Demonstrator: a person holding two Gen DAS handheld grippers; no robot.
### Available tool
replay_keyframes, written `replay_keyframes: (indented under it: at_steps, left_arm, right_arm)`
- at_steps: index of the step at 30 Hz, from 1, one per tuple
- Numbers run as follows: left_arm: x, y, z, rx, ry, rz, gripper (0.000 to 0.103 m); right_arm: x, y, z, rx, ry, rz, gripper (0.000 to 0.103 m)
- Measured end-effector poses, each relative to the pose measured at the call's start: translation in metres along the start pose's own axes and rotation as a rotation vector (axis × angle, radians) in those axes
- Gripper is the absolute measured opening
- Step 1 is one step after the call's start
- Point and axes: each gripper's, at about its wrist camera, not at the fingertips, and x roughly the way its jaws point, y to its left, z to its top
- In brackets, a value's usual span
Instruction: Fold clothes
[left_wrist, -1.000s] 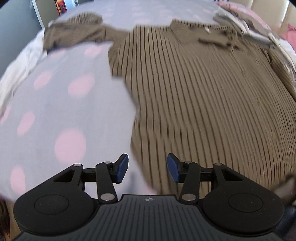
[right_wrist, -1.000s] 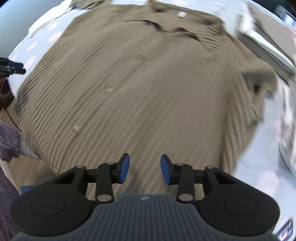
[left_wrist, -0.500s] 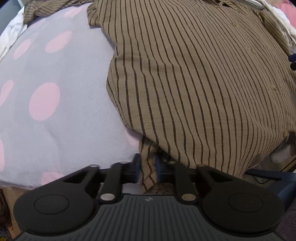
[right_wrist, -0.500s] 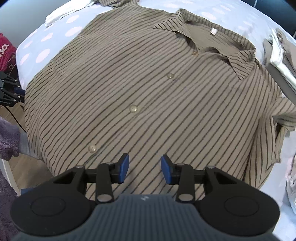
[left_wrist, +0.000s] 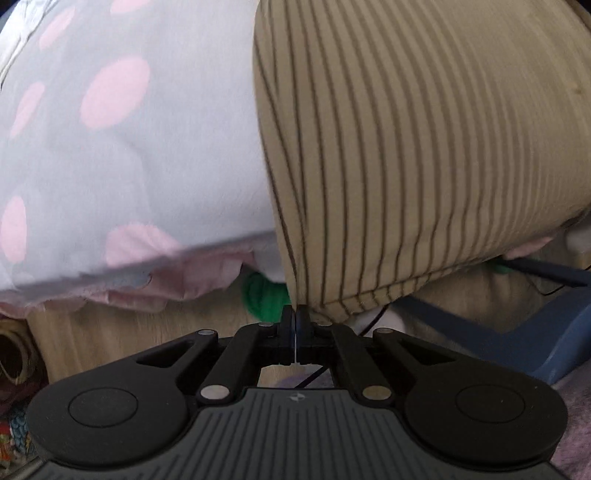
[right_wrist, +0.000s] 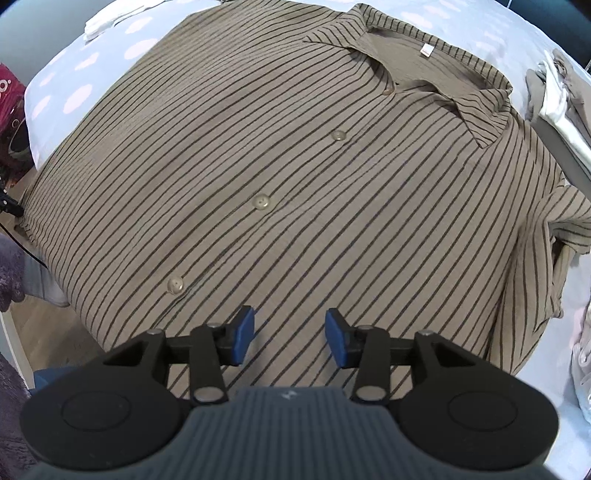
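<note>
The left gripper (left_wrist: 296, 317) has its jaws pressed together at the lower corner of the striped shirt (left_wrist: 424, 147), the hem edge meeting the tips; whether cloth is actually pinched between them I cannot tell. The right gripper (right_wrist: 290, 334) hangs above the shirt's (right_wrist: 295, 177) lower front with its blue pads (right_wrist: 244, 330) apart and opening, nothing between them. The shirt is a tan button-up with thin dark stripes, pale buttons (right_wrist: 261, 202) along the placket and an open collar (right_wrist: 424, 74). It lies front up on a pale duvet with pink dots (left_wrist: 118, 129), its hem draped over the bed's near edge. In the right wrist view its long axis runs from the hem at lower left to the collar at upper right.
</note>
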Motion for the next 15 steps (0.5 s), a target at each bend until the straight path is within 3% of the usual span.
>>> replay_keyframes:
  at_steps: [5,7,15]
  left_arm:
    - [-0.003,0.004,0.006,-0.019,0.018,-0.026,0.000]
    - [-0.008,0.011,0.011,-0.046,0.012,-0.042,0.014]
    - [-0.068,0.028,0.053,-0.156,-0.234,-0.086,0.024]
  right_arm:
    - [0.000,-0.005,-0.004,0.021,0.007,-0.012,0.046]
    - [-0.001,-0.007,-0.006,0.031,0.008,-0.017,0.046]
    - [-0.020,-0.035,-0.005,0.124,-0.053,-0.074,0.047]
